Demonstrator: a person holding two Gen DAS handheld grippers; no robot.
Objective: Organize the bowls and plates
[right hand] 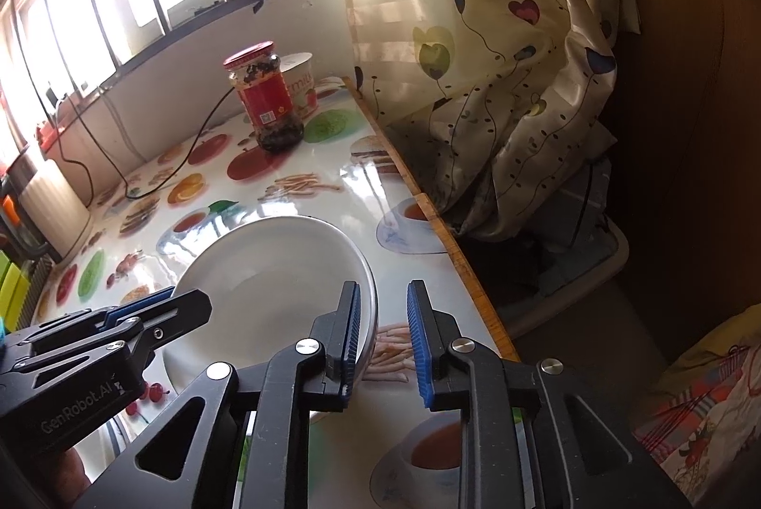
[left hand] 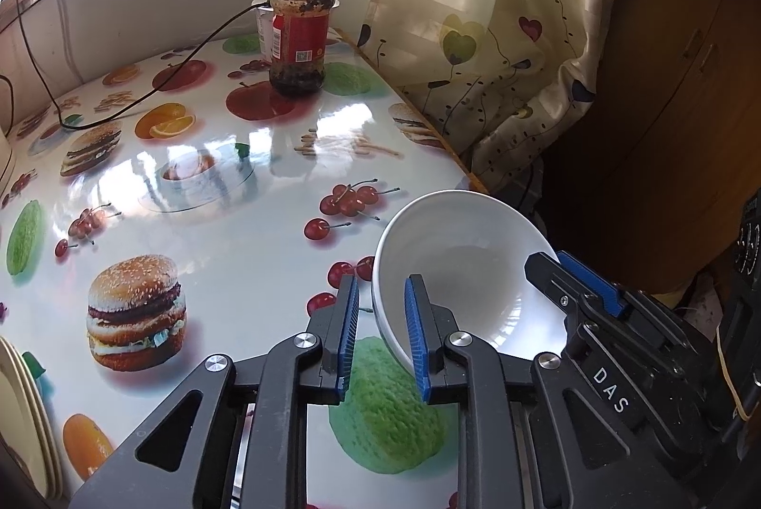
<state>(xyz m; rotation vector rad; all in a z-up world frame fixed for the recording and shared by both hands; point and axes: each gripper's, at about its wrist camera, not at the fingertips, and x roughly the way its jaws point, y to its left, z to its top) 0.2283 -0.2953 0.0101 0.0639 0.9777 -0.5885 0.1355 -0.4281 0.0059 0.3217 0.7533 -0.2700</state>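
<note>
The left claw [left hand: 383, 333] straddles the left rim of the white bowl [left hand: 466, 271], one pad inside and one outside. The right claw [right hand: 380, 328] sits the same way on the opposite rim. Both are narrowed, but a sliver of worktop [left hand: 214, 223] shows between each outer pad and the bowl wall, so I cannot tell whether either is truly clenched. The bowl is near the worktop's right edge and looks tipped, though whether its base has left the surface is unclear.

The step in hand looks like a two-sided pick-up of the bowl. The next move probably calls for a firm bite on both rims, then a level, matched lift so the bowl does not twist or slide off the edge.

Only the left view shows a stack of cream plates [left hand: 19, 414] at the near left, a likely destination. Only the right view shows a patterned cloth [right hand: 704, 404] below the worktop. Farther back stands a red-lidded jar [left hand: 302, 33].
</note>
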